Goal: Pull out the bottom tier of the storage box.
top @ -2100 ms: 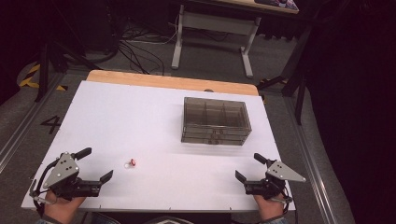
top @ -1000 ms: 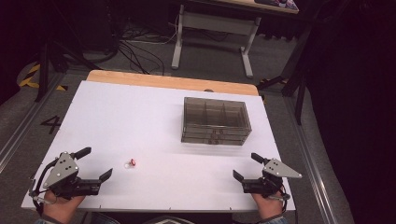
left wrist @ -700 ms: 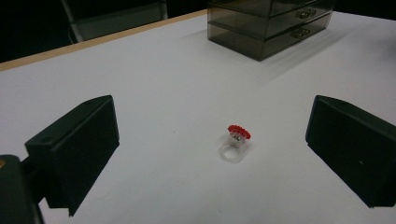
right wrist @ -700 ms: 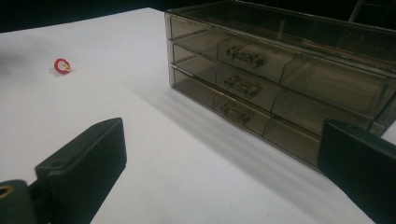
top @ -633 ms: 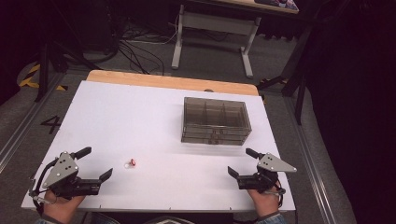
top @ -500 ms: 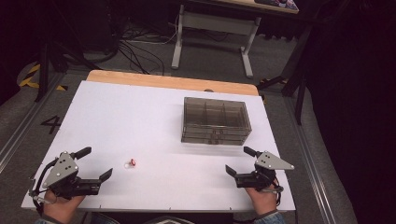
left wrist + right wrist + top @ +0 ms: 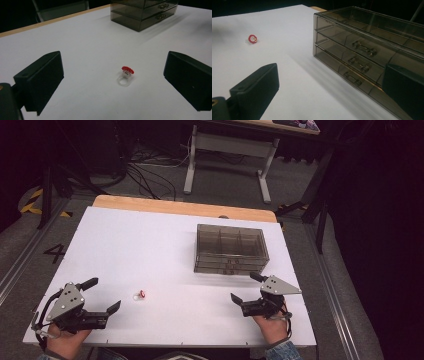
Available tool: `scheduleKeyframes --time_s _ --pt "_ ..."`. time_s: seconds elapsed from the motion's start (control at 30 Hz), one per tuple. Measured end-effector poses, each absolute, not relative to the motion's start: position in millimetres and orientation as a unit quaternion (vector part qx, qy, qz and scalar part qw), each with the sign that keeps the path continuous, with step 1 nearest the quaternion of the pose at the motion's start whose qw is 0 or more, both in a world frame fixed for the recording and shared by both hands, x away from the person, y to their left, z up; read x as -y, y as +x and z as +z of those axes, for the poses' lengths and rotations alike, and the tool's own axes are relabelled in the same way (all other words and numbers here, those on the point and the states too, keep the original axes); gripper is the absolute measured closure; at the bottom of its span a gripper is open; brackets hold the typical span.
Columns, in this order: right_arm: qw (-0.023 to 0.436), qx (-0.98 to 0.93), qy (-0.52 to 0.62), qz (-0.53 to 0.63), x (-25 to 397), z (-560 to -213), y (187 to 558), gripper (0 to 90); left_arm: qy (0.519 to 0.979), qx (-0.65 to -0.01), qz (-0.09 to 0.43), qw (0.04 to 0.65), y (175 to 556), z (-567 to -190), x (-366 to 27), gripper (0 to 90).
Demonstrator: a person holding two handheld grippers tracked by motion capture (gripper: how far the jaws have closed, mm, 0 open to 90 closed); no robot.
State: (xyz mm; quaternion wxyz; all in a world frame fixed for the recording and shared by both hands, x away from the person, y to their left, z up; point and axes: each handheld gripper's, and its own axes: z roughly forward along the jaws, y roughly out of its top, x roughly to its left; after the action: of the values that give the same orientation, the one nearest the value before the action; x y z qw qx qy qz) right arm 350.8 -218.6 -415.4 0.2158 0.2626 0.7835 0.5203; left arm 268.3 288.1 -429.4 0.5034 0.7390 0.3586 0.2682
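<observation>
Both claws sit with jaws spread wide and empty, the left gripper (image 7: 102,296) low on the white table (image 7: 150,240) facing the small clear plastic ring with a red top (image 7: 125,75) lying just ahead, the right gripper (image 7: 246,287) near the smoky transparent three-drawer box (image 7: 230,249).

Lab: floor cables (image 7: 145,170), hazard tape (image 7: 31,202), numbered table (image 7: 125,240)

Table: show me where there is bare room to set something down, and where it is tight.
The table is bare across its whole left and far-left part, from the wooden edge down to the ring. The near middle, between ring and right gripper, is free too. It is tight between the drawer box and the right gripper, and around the ring before the left gripper.
</observation>
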Motion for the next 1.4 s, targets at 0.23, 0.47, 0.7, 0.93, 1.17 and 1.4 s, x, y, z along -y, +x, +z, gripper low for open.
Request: scheduleKeyframes --time_s 0.23,0.47,0.7,0.93,1.17,1.4 --pt "0.210 -0.786 0.260 0.520 212.9 -416.6 354.7 2.1 0.739 -0.360 0.266 0.503 268.4 -429.7 -287.9 3.5" --pt "0.206 -0.790 0.253 0.520 206.7 -417.5 358.9 2.1 0.740 -0.360 0.265 0.502 268.8 -429.9 -287.8 3.6" --pt "0.216 -0.802 0.229 0.507 195.1 -417.5 359.3 1.7 0.741 -0.359 0.263 0.503 269.0 -429.8 -288.1 3.6" --pt "0.216 -0.804 0.226 0.506 195.6 -417.1 360.7 1.4 0.740 -0.360 0.264 0.503 268.9 -429.9 -288.0 3.6" --pt "0.222 -0.809 0.218 0.499 195.2 -417.1 359.7 1.0 0.740 -0.359 0.262 0.505 269.0 -430.1 -288.1 3.6" --pt "0.230 -0.812 0.190 0.502 195.0 -414.5 354.4 5.9 0.740 -0.359 0.264 0.504 268.9 -429.8 -288.9 3.6"
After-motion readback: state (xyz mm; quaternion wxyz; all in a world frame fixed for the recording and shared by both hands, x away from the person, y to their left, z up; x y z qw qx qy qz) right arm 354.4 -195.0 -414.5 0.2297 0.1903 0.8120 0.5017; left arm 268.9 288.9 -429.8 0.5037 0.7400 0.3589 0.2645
